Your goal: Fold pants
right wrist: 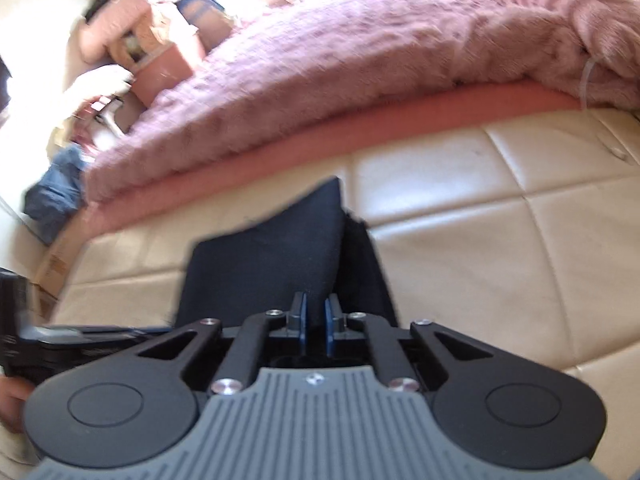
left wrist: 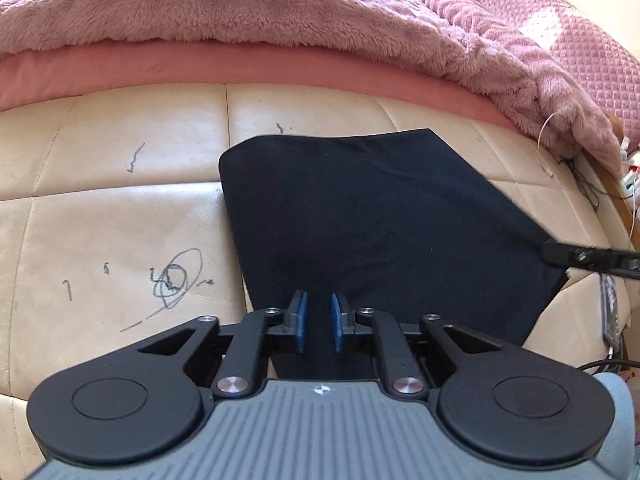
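The dark navy pants (left wrist: 380, 216) lie folded flat on a cream leather bench (left wrist: 112, 208). My left gripper (left wrist: 319, 322) sits over the near edge of the pants, its blue pads a little apart with dark cloth seen between them. My right gripper (right wrist: 315, 322) also shows as a black finger (left wrist: 576, 258) at the pants' right edge in the left wrist view. In the right wrist view the pants (right wrist: 272, 264) run away from its narrowly parted pads, with a raised fold along the right side. That view is blurred. The left gripper's body (right wrist: 60, 340) shows at its left.
A fluffy pink blanket (left wrist: 280, 12) on a pink mattress edge (left wrist: 200, 68) borders the far side of the bench. Pen scribbles (left wrist: 176, 276) mark the leather left of the pants. Blue clothing (right wrist: 56, 196) and clutter lie far left in the right wrist view.
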A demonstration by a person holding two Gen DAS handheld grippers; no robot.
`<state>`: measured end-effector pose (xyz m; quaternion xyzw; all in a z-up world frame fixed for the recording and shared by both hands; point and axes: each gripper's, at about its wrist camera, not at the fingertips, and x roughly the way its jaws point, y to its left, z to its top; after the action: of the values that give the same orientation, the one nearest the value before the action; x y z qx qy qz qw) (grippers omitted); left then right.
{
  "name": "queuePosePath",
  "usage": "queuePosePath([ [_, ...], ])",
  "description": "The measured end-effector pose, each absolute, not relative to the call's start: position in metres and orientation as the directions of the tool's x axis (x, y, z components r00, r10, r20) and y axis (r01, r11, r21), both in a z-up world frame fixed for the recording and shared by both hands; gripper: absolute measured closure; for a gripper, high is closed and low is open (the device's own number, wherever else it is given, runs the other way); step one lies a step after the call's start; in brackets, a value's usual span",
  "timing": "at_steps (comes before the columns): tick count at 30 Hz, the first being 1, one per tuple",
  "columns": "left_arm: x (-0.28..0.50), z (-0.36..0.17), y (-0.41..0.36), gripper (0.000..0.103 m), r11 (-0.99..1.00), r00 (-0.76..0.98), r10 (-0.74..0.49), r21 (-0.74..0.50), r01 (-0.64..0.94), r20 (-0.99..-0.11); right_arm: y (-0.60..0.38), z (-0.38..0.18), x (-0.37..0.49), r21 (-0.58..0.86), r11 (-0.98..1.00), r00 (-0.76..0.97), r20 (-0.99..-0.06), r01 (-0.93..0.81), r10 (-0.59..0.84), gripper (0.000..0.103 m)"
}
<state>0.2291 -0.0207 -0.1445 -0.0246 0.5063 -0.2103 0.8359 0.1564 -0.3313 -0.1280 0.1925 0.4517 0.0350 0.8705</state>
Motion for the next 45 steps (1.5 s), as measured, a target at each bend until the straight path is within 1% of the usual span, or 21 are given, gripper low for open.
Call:
queuePosePath([
  [2,0.229,-0.151,-0.023,0.090,0.915,0.399,-0.363,-0.242,0.323,-0.842,-0.336,-0.155,0.157,0.349,0.924,0.559,-0.803,0.158,0.207,0.100],
  [4,0.230,-0.157,-0.022,0.097,0.920,0.401,-0.354,-0.239,0.309,-0.845,-0.337,-0.172,0.158,0.334,0.926,0.552,-0.812,0.176,0.188,0.101],
  [8,0.233,-0.154,-0.013,0.097,0.918,0.398,-0.375,-0.274,0.288,-0.837,-0.336,-0.176,0.162,0.309,0.937,0.545,-0.820,0.162,0.176,0.099],
  [10,0.234,-0.146,-0.008,0.097,0.910,0.412,-0.394,-0.287,0.299,-0.821,-0.335,-0.165,0.161,0.278,0.949,0.546,-0.823,0.147,0.157,0.091],
  [11,0.235,-0.142,-0.005,0.096,0.907,0.428,-0.403,-0.290,0.305,-0.809,-0.337,-0.157,0.160,0.266,0.954,0.554,-0.819,0.137,0.149,0.084],
  [12,0.238,-0.137,-0.002,0.096,0.904,0.441,-0.410,-0.292,0.311,-0.799,-0.338,-0.150,0.159,0.254,0.959,0.567,-0.812,0.128,0.139,0.080],
  [17,0.271,-0.130,-0.001,0.096,0.914,0.495,-0.396,-0.282,0.292,-0.773,-0.337,-0.122,0.180,0.225,0.973,0.638,-0.756,0.049,0.142,0.079],
  [19,0.283,-0.132,-0.004,0.096,0.913,0.504,-0.403,-0.295,0.283,-0.764,-0.331,-0.123,0.196,0.211,0.977,0.648,-0.746,0.012,0.154,0.082],
  [21,0.293,-0.136,-0.007,0.096,0.910,0.506,-0.412,-0.312,0.273,-0.758,-0.322,-0.128,0.214,0.198,0.980,0.653,-0.740,-0.020,0.163,0.092],
  [22,0.298,-0.139,-0.008,0.096,0.906,0.505,-0.421,-0.325,0.271,-0.753,-0.318,-0.132,0.223,0.196,0.980,0.652,-0.739,-0.032,0.169,0.093],
  [25,0.311,-0.147,-0.011,0.096,0.915,0.511,-0.403,-0.314,0.254,-0.759,-0.309,-0.145,0.246,0.183,0.981,0.648,-0.740,-0.062,0.179,0.095],
  [27,0.318,-0.155,-0.013,0.097,0.920,0.504,-0.392,-0.309,0.243,-0.770,-0.307,-0.156,0.260,0.162,0.985,0.634,-0.757,-0.055,0.159,0.096],
  [29,0.323,-0.162,-0.013,0.099,0.926,0.499,-0.373,-0.286,0.245,-0.782,-0.310,-0.171,0.270,0.173,0.984,0.612,-0.775,-0.038,0.160,0.098],
  [35,0.329,-0.176,-0.021,0.099,0.943,0.507,-0.317,-0.208,0.261,-0.801,-0.316,-0.185,0.272,0.188,0.982,0.612,-0.774,-0.023,0.162,0.098],
  [37,0.332,-0.173,-0.023,0.099,0.947,0.509,-0.301,-0.191,0.257,-0.807,-0.319,-0.185,0.272,0.201,0.979,0.610,-0.775,-0.012,0.167,0.096],
  [39,0.330,-0.166,-0.023,0.099,0.954,0.515,-0.280,-0.175,0.244,-0.810,-0.321,-0.180,0.273,0.206,0.979,0.604,-0.780,-0.002,0.165,0.088],
  [41,0.325,-0.155,-0.020,0.095,0.958,0.528,-0.268,-0.164,0.235,-0.806,-0.323,-0.172,0.271,0.222,0.975,0.605,-0.777,0.008,0.172,0.085],
  [42,0.322,-0.150,-0.019,0.084,0.960,0.536,-0.258,-0.152,0.234,-0.804,-0.325,-0.169,0.268,0.237,0.971,0.606,-0.774,0.014,0.180,0.082],
  [43,0.320,-0.146,-0.017,0.077,0.962,0.545,-0.249,-0.140,0.235,-0.801,-0.329,-0.166,0.266,0.259,0.966,0.603,-0.774,0.021,0.194,0.078],
  [44,0.318,-0.142,-0.015,0.063,0.964,0.552,-0.243,-0.133,0.232,-0.797,-0.333,-0.166,0.264,0.290,0.957,0.594,-0.774,0.027,0.217,0.064],
  [45,0.314,-0.139,-0.013,0.054,0.964,0.560,-0.243,-0.134,0.229,-0.792,-0.337,-0.165,0.261,0.328,0.944,0.585,-0.772,0.033,0.247,0.052],
])
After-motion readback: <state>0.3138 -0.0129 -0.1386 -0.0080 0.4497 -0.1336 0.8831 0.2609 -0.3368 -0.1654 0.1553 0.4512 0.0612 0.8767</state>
